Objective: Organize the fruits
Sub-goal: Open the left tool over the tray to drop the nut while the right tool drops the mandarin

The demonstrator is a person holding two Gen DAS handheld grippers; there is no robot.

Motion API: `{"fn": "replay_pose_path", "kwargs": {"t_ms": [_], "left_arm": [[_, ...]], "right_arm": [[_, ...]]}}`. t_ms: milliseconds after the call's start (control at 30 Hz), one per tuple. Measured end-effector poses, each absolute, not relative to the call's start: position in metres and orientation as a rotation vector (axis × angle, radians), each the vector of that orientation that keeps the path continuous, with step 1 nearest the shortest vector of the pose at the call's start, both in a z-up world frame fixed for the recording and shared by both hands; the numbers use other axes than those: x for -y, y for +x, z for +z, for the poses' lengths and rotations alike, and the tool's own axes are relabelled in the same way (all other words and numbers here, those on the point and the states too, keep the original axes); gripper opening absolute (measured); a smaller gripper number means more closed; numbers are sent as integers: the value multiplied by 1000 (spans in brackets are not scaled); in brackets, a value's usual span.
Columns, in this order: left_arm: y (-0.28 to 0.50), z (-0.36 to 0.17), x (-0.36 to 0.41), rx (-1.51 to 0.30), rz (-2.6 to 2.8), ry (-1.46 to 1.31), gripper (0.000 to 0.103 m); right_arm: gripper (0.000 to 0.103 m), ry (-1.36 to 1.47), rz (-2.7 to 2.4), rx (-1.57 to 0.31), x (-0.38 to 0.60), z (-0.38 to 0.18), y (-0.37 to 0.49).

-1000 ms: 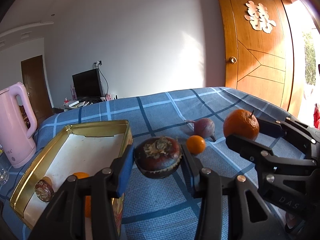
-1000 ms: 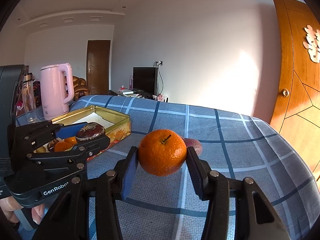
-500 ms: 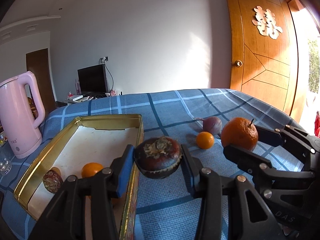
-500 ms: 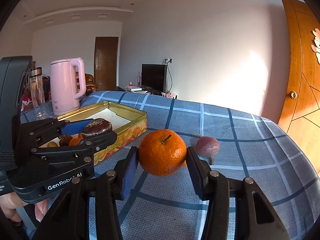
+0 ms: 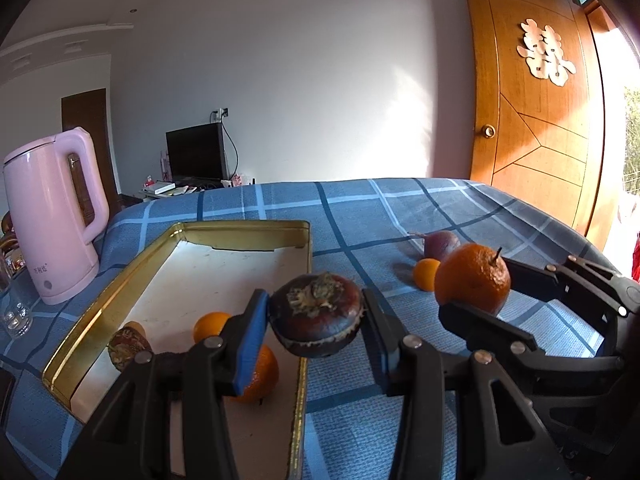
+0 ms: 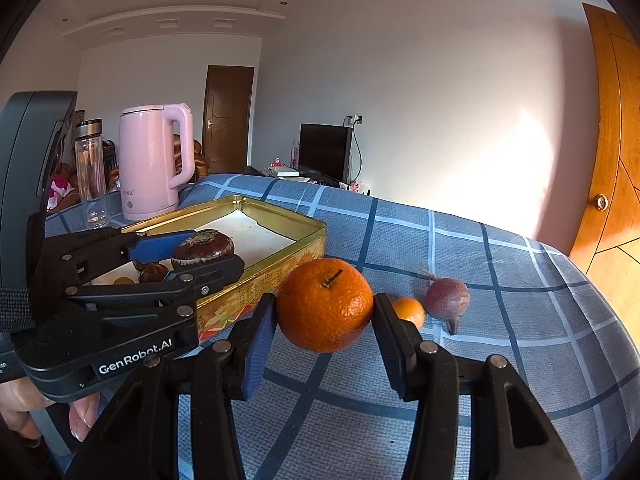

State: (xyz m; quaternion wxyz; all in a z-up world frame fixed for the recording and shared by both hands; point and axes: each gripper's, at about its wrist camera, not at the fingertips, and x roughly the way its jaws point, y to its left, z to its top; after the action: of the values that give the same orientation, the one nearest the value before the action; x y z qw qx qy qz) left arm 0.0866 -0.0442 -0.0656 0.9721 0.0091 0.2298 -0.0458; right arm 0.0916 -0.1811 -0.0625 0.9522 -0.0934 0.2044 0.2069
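Note:
My left gripper (image 5: pixel 316 322) is shut on a dark brown mangosteen (image 5: pixel 316 320) and holds it over the right rim of the gold tin tray (image 5: pixel 120 280). The tray holds two small oranges (image 5: pixel 208 326) and a dark fruit (image 5: pixel 126 346). My right gripper (image 6: pixel 324 312) is shut on a large orange (image 6: pixel 325 304), above the blue checked cloth beside the tray (image 6: pixel 280 264). A small orange (image 6: pixel 412 310) and a purple fruit (image 6: pixel 446 298) lie on the cloth just beyond it. The left gripper with its mangosteen (image 6: pixel 202 244) shows in the right wrist view.
A pink kettle (image 5: pixel 52 216) and a glass (image 5: pixel 14 314) stand left of the tray. A glass bottle (image 6: pixel 92 176) stands next to the kettle (image 6: pixel 154 160). A wooden door (image 5: pixel 532 120) is at the right. The cloth-covered table (image 6: pixel 520 320) drops off at its right edge.
My left gripper has carried the mangosteen left, from over the cloth to over the tray's right rim. My right gripper with the orange has moved left too, nearer the tray.

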Motion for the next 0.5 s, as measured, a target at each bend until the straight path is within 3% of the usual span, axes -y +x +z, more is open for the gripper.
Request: {"fn": "replay_pose_path", "kwargs": {"t_ms": [500], "left_arm": [[83, -67, 4, -485, -26, -19, 47]], "right_arm": [[50, -218, 479, -423, 149, -64, 90]]}}
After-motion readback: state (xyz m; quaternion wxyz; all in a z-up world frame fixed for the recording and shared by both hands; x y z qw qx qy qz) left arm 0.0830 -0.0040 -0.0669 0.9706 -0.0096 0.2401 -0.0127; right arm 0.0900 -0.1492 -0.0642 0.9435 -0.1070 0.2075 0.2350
